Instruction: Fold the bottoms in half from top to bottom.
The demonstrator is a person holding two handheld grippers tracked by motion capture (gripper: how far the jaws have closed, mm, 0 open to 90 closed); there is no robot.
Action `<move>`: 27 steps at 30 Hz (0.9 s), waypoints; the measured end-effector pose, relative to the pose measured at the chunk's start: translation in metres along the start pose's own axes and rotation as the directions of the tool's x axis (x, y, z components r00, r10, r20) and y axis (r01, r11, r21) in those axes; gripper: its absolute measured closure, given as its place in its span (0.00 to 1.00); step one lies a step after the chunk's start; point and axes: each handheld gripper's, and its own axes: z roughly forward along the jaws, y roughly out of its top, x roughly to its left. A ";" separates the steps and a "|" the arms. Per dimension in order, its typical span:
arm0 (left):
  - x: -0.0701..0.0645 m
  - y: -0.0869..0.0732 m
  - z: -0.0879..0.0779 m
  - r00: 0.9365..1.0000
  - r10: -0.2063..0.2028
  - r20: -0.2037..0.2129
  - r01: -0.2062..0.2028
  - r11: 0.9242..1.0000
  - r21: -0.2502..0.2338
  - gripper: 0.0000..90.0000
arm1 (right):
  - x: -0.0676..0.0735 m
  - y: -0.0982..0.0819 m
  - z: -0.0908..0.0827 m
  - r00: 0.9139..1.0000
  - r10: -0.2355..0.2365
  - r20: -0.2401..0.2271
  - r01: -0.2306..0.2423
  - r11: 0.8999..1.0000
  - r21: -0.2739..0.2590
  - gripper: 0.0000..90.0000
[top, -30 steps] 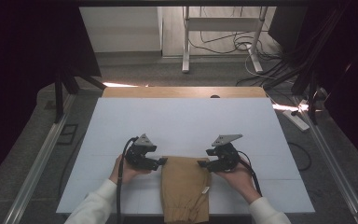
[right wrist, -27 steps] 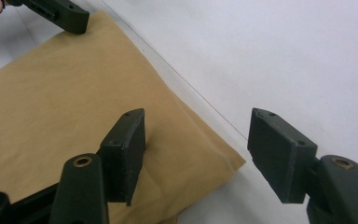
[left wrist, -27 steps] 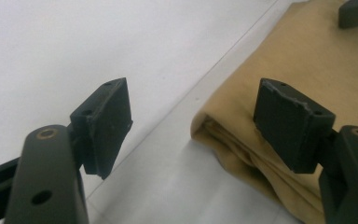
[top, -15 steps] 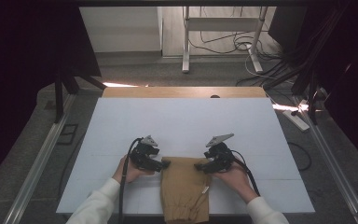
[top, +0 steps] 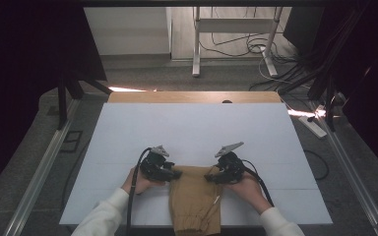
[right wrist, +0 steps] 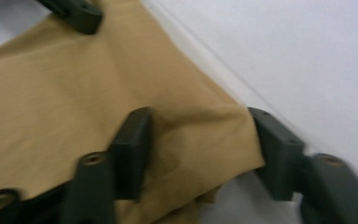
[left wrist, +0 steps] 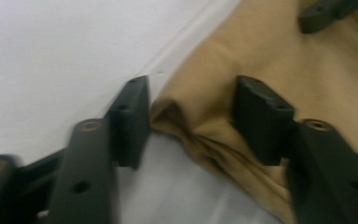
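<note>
High view shows a tan garment (top: 195, 199) lying at the near edge of the white desk (top: 192, 128), about midway across it. Its long axis runs from the person toward the far side of the desk; the straight far end lies on the desk between the two hands, and the near end, with a pale drawstring, hangs over the near edge. The left tool (top: 173, 173) sits at the far left corner of the garment and the right tool (top: 210, 177) at the far right corner, both pointing inward toward each other. In the left gripper view the left tool (left wrist: 191, 119) has just been closing; its jaws stand partly apart with the puckered corner of the garment (left wrist: 279, 70) between them, one pad on the cloth and the other just beside the fold, so a firm clamp is not seen. In the right gripper view the right tool (right wrist: 198, 149) has likewise just been closing, jaws partly apart, straddling the garment (right wrist: 74, 93) corner; the pad on the cloth side rests on it and the other stands just off its edge. Beyond the garment the desk runs bare to its wooden far strip (top: 192, 97), with wide white room to the left and right of the hands; only the near edge is close.
</note>
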 end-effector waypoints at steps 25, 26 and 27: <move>-0.006 0.007 -0.015 0.998 0.045 -0.051 -0.049 0.996 -0.075 0.76 | 0.010 0.008 -0.013 0.995 -0.102 0.008 0.103 0.992 -0.068 0.84; -0.006 0.008 -0.015 0.998 0.044 -0.052 -0.048 0.996 -0.080 0.76 | 0.010 0.009 -0.013 0.995 -0.100 0.011 0.100 0.992 -0.072 0.84; -0.006 0.008 -0.015 0.998 0.045 -0.054 -0.049 0.995 -0.082 0.76 | 0.010 0.009 -0.014 0.995 -0.102 0.017 0.103 0.992 -0.078 0.84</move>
